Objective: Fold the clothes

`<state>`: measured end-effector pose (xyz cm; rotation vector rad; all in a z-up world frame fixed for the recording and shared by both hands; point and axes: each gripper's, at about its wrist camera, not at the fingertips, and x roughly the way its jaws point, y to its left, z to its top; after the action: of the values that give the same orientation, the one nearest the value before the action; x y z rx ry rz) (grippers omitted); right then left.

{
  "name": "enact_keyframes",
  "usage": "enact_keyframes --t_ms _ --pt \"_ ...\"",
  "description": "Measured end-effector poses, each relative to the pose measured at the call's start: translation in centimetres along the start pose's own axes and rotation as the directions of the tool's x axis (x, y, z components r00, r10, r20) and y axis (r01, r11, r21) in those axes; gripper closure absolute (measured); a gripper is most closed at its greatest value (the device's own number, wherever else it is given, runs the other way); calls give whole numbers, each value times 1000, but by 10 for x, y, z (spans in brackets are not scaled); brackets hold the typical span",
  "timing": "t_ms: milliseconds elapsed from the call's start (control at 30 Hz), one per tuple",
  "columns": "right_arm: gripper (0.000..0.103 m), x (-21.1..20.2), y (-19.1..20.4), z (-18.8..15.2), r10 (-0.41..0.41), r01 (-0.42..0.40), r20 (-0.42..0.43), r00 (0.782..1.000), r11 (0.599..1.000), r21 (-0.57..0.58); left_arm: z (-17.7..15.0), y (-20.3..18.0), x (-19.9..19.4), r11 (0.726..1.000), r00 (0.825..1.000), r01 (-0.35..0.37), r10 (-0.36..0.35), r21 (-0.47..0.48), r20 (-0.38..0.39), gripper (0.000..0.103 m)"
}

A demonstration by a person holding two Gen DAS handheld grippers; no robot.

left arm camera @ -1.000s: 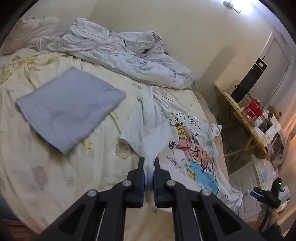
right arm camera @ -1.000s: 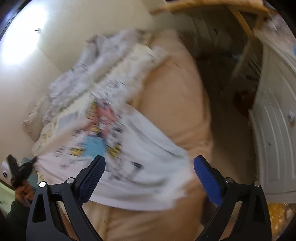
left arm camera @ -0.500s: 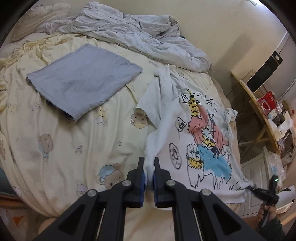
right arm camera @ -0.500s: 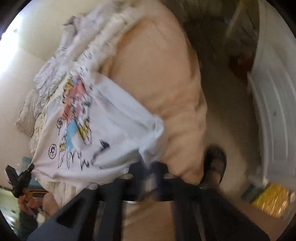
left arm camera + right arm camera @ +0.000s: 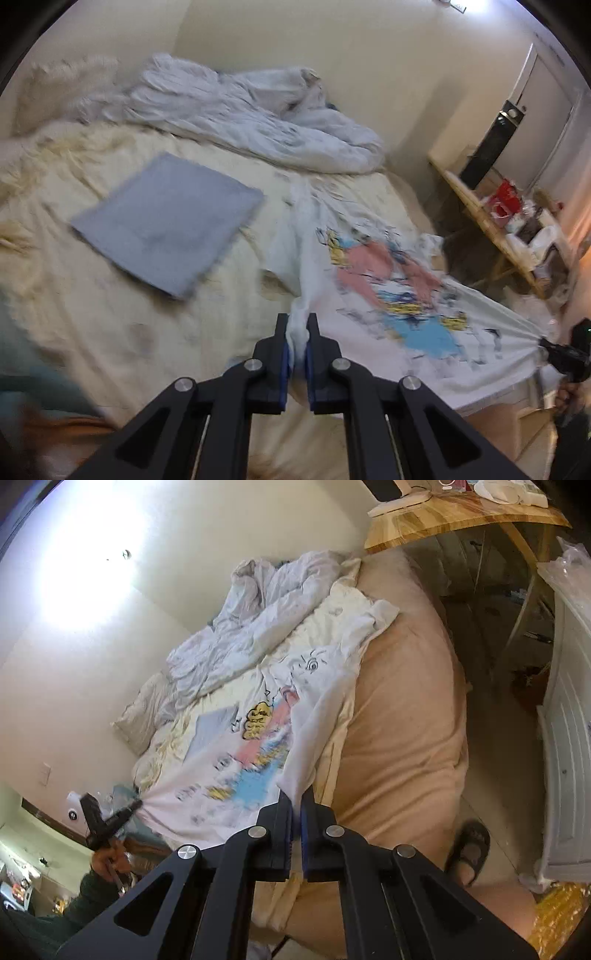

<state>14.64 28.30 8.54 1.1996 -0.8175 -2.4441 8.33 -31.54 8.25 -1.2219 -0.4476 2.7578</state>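
Left wrist view: you are clamping the left gripper (image 5: pixel 296 345) on one hem corner of the white printed T-shirt (image 5: pixel 388 280); the shirt is lying stretched across the bed's (image 5: pixel 110 314) right edge, beside the folded blue cloth (image 5: pixel 166 221) at mid-bed; a crumpled duvet (image 5: pixel 258 118) is lying along the far edge; your right gripper (image 5: pixel 296 814) is pinching the other hem corner, its jaws together on the fabric, over the bed's side edge.

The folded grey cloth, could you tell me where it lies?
In the left wrist view, the folded grey cloth lies flat on the bed, left of the printed T-shirt, below the crumpled duvet.
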Motion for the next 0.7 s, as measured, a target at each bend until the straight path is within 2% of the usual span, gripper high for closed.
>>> enact_keyframes --t_ms 67,167,233,300,367,433,533,600,667,700 --pt "100 8 -8 -15 -61 61 -70 996 998 -3 -8 17 6 999 994 -47 46 -1 -98 96" --pt "100 41 -34 -46 -81 96 -220 972 994 59 -27 38 24 988 965 -142 150 55 -216 96" --pt "100 74 -43 -73 -113 140 -346 932 989 54 -38 50 41 974 936 -206 225 97 -269 96" --pt "100 105 -46 -98 -149 178 -441 885 984 26 -40 65 50 964 918 -258 266 68 -293 96" --pt "100 123 -46 -110 -193 213 -481 855 977 -14 -42 73 59 960 902 -273 276 56 -333 95" --pt "99 134 -49 -119 -199 225 -530 824 974 -14 -51 70 75 949 858 -287 315 129 -406 92" --pt "95 133 -53 -122 -251 267 -561 789 962 -55 -60 61 82 926 818 -303 374 225 -437 89" --pt "95 124 -56 -118 -293 298 -549 783 951 -81 -59 60 77 909 805 -323 411 265 -428 76" --pt "94 118 -53 -105 -331 315 -515 791 941 -122 -56 61 70 884 790 -355 458 305 -407 69" --pt "91 115 -50 -96 -353 324 -485 800 935 -145 -55 62 66 870 782 -372 482 324 -396 65"
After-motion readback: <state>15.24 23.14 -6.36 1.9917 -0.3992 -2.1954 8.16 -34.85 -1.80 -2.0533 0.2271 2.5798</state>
